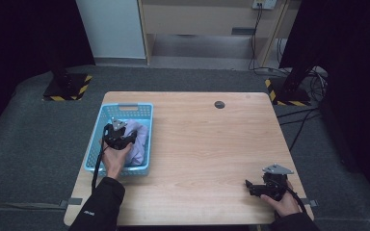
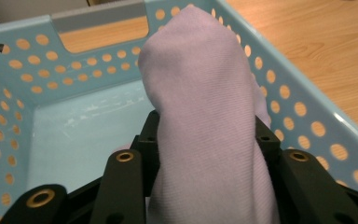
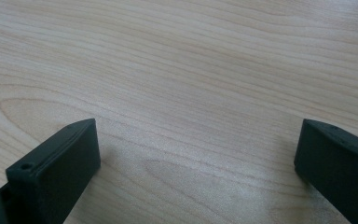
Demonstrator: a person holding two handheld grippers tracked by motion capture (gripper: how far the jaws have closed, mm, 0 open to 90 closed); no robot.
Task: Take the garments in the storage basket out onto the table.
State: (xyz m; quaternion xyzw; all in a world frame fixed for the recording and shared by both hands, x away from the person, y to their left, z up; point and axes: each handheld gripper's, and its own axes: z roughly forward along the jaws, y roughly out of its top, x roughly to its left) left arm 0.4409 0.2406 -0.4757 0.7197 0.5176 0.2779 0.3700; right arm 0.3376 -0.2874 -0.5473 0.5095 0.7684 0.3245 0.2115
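The light wooden rectangular table (image 1: 207, 154) carries a pale blue perforated plastic basket (image 1: 107, 115) at its left side, and inside that basket lies a lilac knitted cloth (image 1: 138, 144), bunched towards the basket's right wall; the step in hand is judged to be the taking up of this cloth from the basket, the grasp being made and the lift not yet begun; the next move would call for a straight rise clear of the basket's rim, since the fabric hangs slack and could catch on the perforated wall or drag the light basket along; the left gripper (image 1: 125, 139) stands inside the basket with its jaws drawn tight on a fold of the cloth, which rises as a ridge between the black jaws in the left gripper view, the pads pressing it from both sides; the right gripper (image 1: 249, 186) rests low over bare wood near the table's front right corner, well apart from the basket, its jaws spread wide with nothing between them
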